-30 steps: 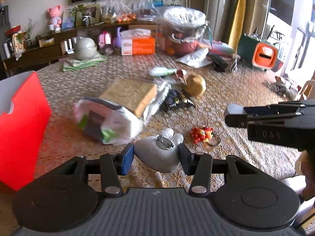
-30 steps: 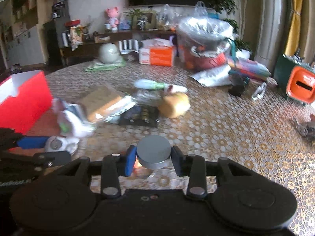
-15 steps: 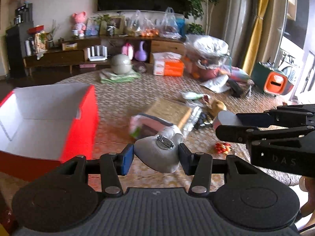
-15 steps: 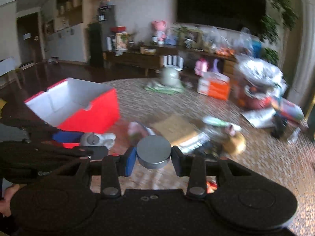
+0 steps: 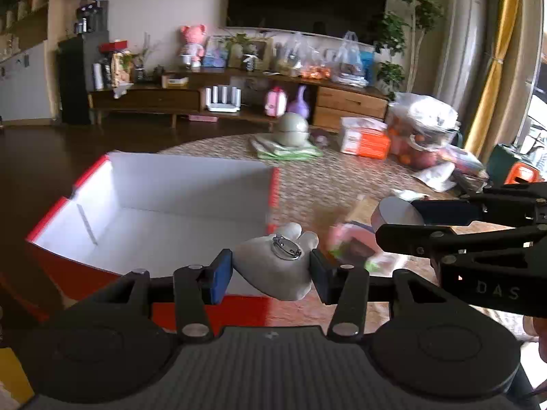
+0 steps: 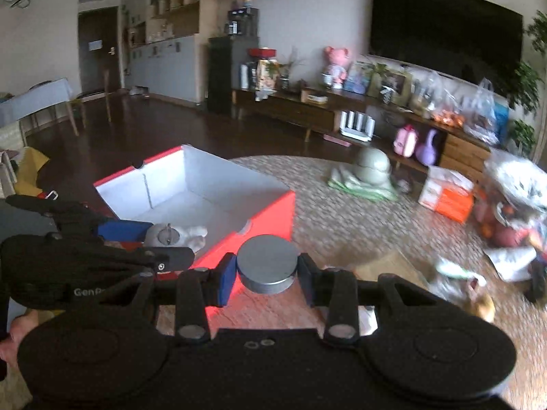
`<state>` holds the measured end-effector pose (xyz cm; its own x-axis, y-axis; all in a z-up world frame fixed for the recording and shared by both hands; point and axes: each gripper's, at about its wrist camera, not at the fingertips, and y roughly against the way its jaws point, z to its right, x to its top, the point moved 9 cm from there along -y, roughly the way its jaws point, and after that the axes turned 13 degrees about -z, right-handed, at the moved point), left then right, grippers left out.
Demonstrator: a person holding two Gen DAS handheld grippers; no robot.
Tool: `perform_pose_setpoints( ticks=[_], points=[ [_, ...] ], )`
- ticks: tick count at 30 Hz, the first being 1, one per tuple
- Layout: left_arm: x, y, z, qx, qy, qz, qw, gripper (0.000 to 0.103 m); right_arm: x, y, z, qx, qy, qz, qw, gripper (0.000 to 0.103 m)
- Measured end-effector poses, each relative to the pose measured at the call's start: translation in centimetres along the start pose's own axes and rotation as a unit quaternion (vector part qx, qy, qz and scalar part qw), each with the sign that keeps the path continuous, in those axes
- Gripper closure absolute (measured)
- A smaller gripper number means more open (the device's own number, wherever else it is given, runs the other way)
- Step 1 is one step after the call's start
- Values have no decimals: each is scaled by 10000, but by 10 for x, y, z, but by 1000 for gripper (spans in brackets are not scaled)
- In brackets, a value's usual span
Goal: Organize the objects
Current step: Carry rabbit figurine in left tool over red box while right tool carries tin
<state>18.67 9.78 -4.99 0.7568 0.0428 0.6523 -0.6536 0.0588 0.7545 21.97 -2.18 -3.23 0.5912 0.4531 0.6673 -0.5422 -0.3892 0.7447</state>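
Red box (image 5: 164, 205) sits open at 10 o'clock on the surface (image 5: 324, 184). Left tongs (image 5: 270, 270) clamp the grey brooch pouch (image 5: 277, 266) at its near rim; right tongs (image 6: 266, 273) pinch a grey puck (image 6: 266, 268). I'd clear the wall, then release low.

the right gripper (image 5: 398, 220) is showing "das" at 4 o'clock; the left gripper (image 6: 171, 239) is showing "genr", cut off, at 8 o'clock.

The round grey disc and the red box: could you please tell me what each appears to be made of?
Round grey disc: probably metal or hard plastic, matte, with crisp edges and a flat top. Red box: likely cardboard, shown by thin folded walls, plain white inside and red outside.
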Motion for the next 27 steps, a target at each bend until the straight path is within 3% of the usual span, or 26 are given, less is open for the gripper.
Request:
perform_pose_setpoints(
  ticks=[8,17,27],
  points=[
    [17,-6,-62,451,80,-54,9989,55,38,-36,-39,141,444,-140,9988,65],
    [38,-41,-112,841,-130,-313,9959,55,65,-90,-68,253,746,-452,9959,66],
    [56,-108,-143,952,-386,-1041,9892,55,66,-152,-91,540,1000,-1140,9870,66]
  ],
)
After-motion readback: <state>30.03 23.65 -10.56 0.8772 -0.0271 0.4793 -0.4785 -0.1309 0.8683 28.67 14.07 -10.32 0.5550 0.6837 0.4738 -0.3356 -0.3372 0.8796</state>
